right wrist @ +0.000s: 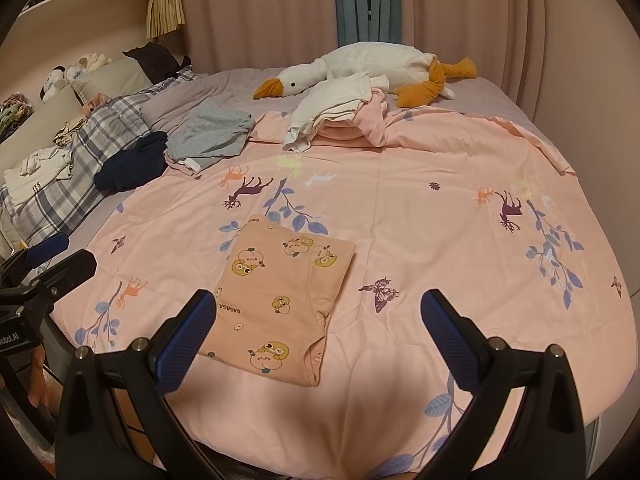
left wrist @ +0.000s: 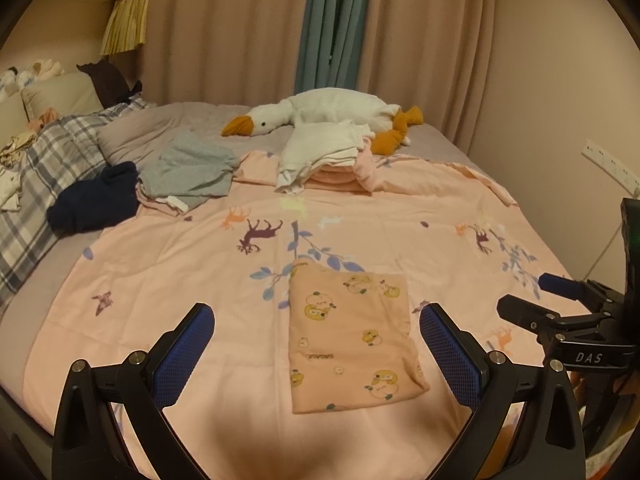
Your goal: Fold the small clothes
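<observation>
We hold the left gripper (left wrist: 316, 344) with jaws apart, empty, above the quilt (left wrist: 400, 216). Right gripper (right wrist: 320, 332) likewise spread and empty. The folded peach garment (left wrist: 352, 336) lies flat on the quilt between them. Farther back: grey clothes (left wrist: 192, 168), a goose toy (left wrist: 332, 112).

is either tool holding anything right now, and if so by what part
Nothing is held. The left tool and right tool are both open and empty above the bed, and the folded peach garment lies flat on the pink quilt, untouched.
</observation>
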A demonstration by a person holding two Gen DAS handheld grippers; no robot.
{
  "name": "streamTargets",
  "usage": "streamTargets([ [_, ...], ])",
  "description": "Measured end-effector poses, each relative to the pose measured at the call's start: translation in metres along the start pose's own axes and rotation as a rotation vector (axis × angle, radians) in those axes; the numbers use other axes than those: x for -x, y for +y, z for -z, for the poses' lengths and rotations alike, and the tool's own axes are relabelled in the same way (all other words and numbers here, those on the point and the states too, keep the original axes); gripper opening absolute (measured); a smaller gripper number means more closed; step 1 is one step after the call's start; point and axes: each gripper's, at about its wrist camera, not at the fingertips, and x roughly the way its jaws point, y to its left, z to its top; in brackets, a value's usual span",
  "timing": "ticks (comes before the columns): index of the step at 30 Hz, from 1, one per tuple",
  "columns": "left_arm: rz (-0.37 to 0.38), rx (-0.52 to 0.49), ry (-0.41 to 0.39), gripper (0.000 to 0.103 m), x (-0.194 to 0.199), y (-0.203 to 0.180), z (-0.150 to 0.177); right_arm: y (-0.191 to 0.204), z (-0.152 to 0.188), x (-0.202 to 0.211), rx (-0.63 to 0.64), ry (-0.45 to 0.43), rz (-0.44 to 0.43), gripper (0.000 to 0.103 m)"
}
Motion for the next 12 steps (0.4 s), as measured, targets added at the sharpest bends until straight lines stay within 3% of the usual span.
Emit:
streamTargets([
  [12,0.003,-0.017,0.007,0.101,-0.0015,-0.0037,0.0016,-0.0015,0.0005,-0.002,-0.002,0.002,0.002,0.103],
])
